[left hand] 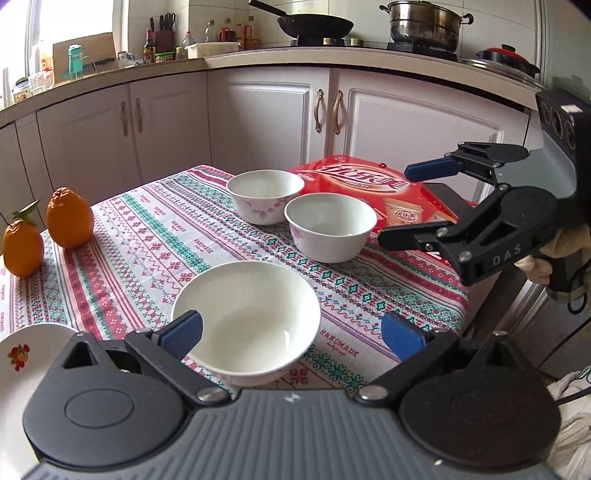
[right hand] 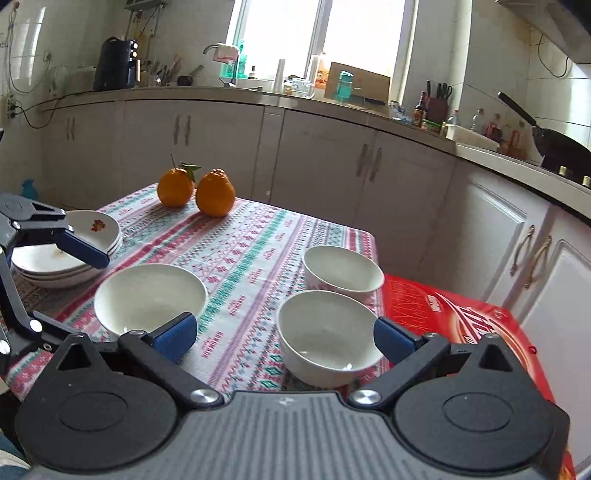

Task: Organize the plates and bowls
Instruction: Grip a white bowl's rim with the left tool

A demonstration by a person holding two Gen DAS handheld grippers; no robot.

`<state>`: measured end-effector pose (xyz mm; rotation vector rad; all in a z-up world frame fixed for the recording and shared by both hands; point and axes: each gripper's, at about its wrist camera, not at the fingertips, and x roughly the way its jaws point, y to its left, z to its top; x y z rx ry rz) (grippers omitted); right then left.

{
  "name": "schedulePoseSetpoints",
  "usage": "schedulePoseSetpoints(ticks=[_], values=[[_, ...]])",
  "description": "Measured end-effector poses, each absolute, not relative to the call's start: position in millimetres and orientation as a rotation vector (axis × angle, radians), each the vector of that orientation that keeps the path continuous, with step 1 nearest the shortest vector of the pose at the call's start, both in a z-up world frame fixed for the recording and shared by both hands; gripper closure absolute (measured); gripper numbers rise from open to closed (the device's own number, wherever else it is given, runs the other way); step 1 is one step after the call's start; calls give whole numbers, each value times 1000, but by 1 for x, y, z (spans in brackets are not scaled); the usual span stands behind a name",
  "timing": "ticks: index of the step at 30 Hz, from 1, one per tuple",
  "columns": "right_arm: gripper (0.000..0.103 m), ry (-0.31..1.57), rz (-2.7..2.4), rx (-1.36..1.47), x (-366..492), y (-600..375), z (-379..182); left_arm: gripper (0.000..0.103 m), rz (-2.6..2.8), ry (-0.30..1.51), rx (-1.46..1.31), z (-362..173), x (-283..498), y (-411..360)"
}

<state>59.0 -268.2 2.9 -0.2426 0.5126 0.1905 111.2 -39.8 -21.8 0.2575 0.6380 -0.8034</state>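
Observation:
Three white bowls stand on the patterned tablecloth. The near bowl (left hand: pixel 245 317) (right hand: pixel 149 295) lies between the fingers of my open left gripper (left hand: pixel 291 334), which holds nothing. The middle bowl (left hand: pixel 330 230) (right hand: pixel 327 332) lies between the fingers of my open right gripper (right hand: pixel 284 336), also seen from the side in the left wrist view (left hand: pixel 397 205). The far bowl (left hand: pixel 265 194) (right hand: pixel 341 271) has a pink flower print. A stack of white plates (right hand: pixel 66 254) (left hand: pixel 22 354) with a fruit print sits at the table's left, behind my left gripper (right hand: pixel 85 254).
Two oranges (left hand: pixel 70 218) (right hand: pixel 214 197) stand at the table's far left. A red box (left hand: pixel 369 188) (right hand: pixel 461 325) lies at the table's right edge beside the bowls. White kitchen cabinets (left hand: pixel 258 122) and a counter with a wok (left hand: pixel 314 24) and a pot run behind.

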Motion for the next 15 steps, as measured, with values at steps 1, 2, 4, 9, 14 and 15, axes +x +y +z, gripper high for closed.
schedulePoseSetpoints(ticks=[1,2,4,9,14,15], values=[[0,517,182,-245,58,-272,1,1,-814,645,253,-21,113,-43],[0,524,177,-246,56,-276,-3,1,-822,657,247,-20,116,-48],[0,541,167,-243,56,-283,-11,1,-804,659,258,-19,122,-59],[0,587,154,-222,65,-296,-29,1,-799,609,304,-12,139,-91],[0,589,138,-245,76,-300,-42,1,-804,606,371,-16,169,-130],[0,587,131,-255,79,-300,-44,1,-811,608,379,-18,174,-136]])
